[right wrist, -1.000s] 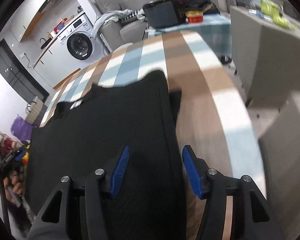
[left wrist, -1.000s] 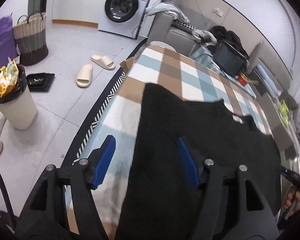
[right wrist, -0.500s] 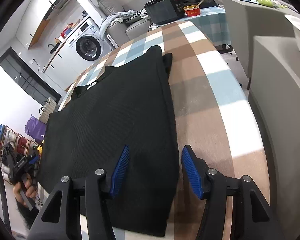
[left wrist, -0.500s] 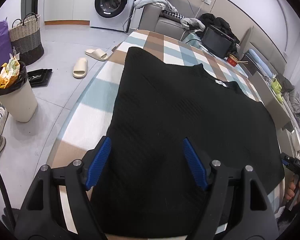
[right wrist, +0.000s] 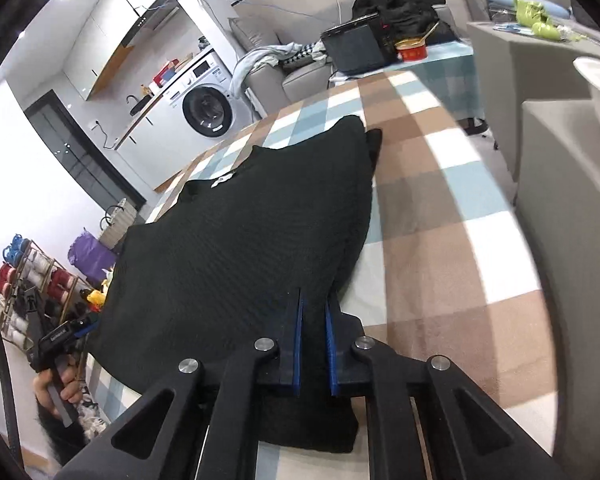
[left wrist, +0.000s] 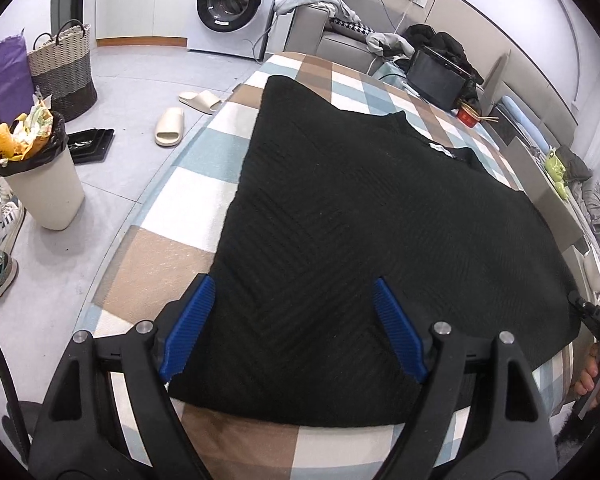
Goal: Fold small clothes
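A black knit garment [left wrist: 372,220] lies spread flat on the plaid-covered table [left wrist: 160,264]; it also shows in the right wrist view [right wrist: 240,248]. My left gripper [left wrist: 292,320] is open, its blue pads straddling the garment's near left hem area just above the cloth. My right gripper [right wrist: 314,320] is shut on the garment's near right edge, with black cloth pinched between the blue pads. A white label [right wrist: 222,179] marks the collar at the far side.
A bin [left wrist: 40,184], basket [left wrist: 62,68], slippers [left wrist: 170,130] and shoes stand on the floor to the left. A washing machine [left wrist: 232,4] and sofa [left wrist: 332,32] stand behind. A dark box [right wrist: 354,50] and red bowl [right wrist: 412,50] sit at the table's far end. A grey cabinet [right wrist: 572,184] is to the right.
The right gripper has closed from open onto the garment's near right edge. The garment now lies flat on the table. The left gripper stays open near the left hem.
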Available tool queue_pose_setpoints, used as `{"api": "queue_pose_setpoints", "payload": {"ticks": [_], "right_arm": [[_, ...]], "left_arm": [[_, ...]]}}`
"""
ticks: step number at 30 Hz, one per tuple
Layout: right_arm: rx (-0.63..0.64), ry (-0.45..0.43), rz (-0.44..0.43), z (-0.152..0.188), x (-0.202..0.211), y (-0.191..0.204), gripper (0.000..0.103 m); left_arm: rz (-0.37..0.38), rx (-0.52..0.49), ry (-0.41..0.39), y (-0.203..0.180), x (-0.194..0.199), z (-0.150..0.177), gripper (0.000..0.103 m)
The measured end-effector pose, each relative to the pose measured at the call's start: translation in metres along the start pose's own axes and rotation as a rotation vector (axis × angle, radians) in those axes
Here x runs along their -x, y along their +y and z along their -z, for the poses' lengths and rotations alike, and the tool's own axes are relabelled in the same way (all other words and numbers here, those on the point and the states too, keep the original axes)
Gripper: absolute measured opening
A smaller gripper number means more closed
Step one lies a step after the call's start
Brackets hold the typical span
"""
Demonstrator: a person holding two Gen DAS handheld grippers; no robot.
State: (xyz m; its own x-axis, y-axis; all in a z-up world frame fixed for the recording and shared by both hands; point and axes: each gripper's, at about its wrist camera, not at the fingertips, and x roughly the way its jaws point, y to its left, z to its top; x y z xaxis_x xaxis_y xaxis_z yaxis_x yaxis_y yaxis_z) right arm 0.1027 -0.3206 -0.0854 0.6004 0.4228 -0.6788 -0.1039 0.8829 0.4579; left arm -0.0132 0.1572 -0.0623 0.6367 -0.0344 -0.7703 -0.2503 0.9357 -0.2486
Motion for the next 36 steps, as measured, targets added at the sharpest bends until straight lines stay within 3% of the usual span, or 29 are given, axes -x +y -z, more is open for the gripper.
{"api": "queue_pose_setpoints", "payload": {"ticks": [4,7,8,11,14,16,20,24,32,36], "right_arm": [[0.012,0.066,0.172,0.004,-0.012,0.008,0.012],[0.028,0.038,0.219,0.002,-0.002,0.021,0.03],[0.036,0.014,0.223,0.002,0.004,0.025,0.038],[0.08,-0.062,0.212,-0.001,0.021,0.05,0.046],[0.124,-0.083,0.168,0.002,0.024,0.08,0.074],[0.174,-0.073,0.115,0.009,0.016,0.1,0.083],[0.212,0.0,0.056,0.021,-0.012,0.128,0.084],[0.222,0.037,0.064,0.036,-0.035,0.145,0.084],[0.359,0.068,0.206,0.061,-0.075,0.166,0.084],[0.448,0.066,0.285,0.072,-0.075,0.162,0.084]], "left_arm": [[-0.016,0.007,-0.004,0.005,0.005,-0.001,0.08],[-0.006,0.0,-0.017,0.003,0.013,0.003,0.08],[-0.002,-0.002,-0.018,0.002,0.013,0.004,0.08],[0.02,-0.042,-0.025,-0.015,0.017,0.008,0.08],[0.057,-0.07,-0.024,-0.034,0.016,0.011,0.08],[0.084,-0.125,-0.012,-0.053,0.012,0.015,0.08],[0.109,-0.22,0.004,-0.084,0.003,0.02,0.08],[0.087,-0.299,0.018,-0.106,-0.013,0.031,0.08],[0.054,-0.394,0.001,-0.112,-0.019,0.046,0.08],[0.048,-0.409,-0.006,-0.111,-0.019,0.05,0.08]]}}
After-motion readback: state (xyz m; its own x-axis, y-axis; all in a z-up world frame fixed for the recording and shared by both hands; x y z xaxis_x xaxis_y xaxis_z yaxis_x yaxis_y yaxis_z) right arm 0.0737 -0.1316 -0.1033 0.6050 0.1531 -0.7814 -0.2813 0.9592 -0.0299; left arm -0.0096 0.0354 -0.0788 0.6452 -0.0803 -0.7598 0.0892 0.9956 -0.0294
